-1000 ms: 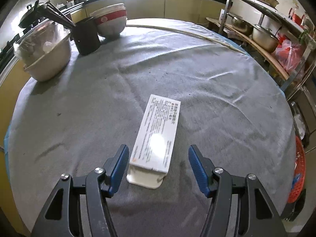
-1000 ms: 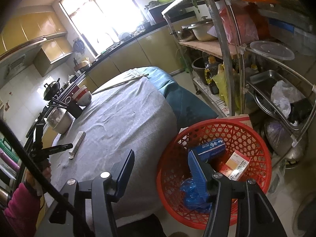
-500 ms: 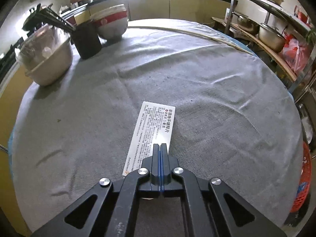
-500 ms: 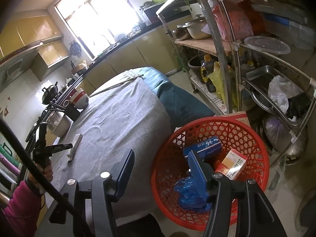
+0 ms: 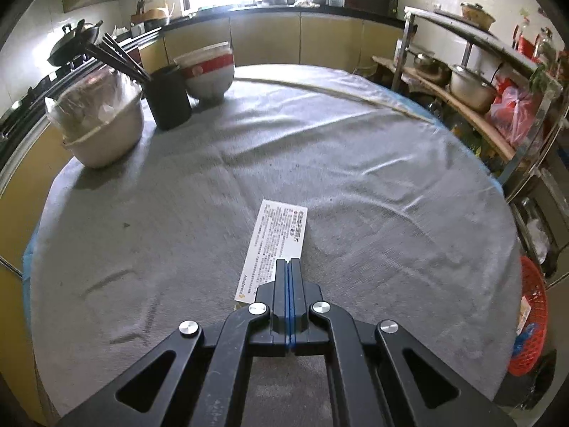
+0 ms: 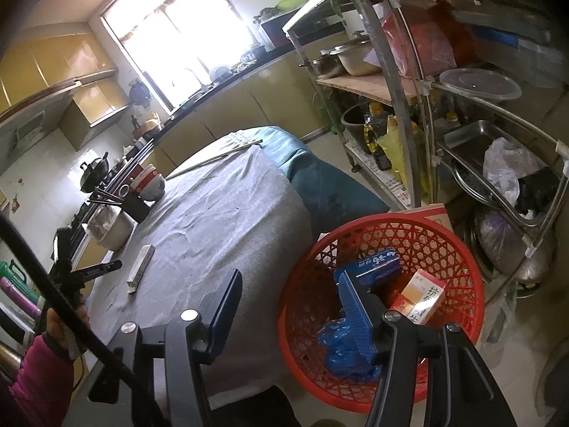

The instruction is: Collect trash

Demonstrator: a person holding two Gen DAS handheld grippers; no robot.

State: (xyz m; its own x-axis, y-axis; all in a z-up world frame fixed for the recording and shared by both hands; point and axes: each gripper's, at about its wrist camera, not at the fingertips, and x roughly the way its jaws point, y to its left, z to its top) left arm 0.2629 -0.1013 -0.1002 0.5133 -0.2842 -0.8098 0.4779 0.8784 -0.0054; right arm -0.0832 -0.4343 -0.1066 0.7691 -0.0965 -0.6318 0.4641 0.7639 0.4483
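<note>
One white carton, one red basket (three items inside), two bowls.

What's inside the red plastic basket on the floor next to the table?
The red woven plastic basket holds a blue carton, an orange-and-white carton and crumpled blue plastic wrap. The right gripper, jaws open, hides part of its bottom.

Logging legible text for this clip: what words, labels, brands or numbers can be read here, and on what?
White box on the table: Chinese print and a small Latin brand word at its near end, too small to read.
Blue box in the red basket: white characters, blurred.
Orange-and-white box in the basket: dark Chinese characters, not legible.
Nothing can be quoted with confidence.
</note>
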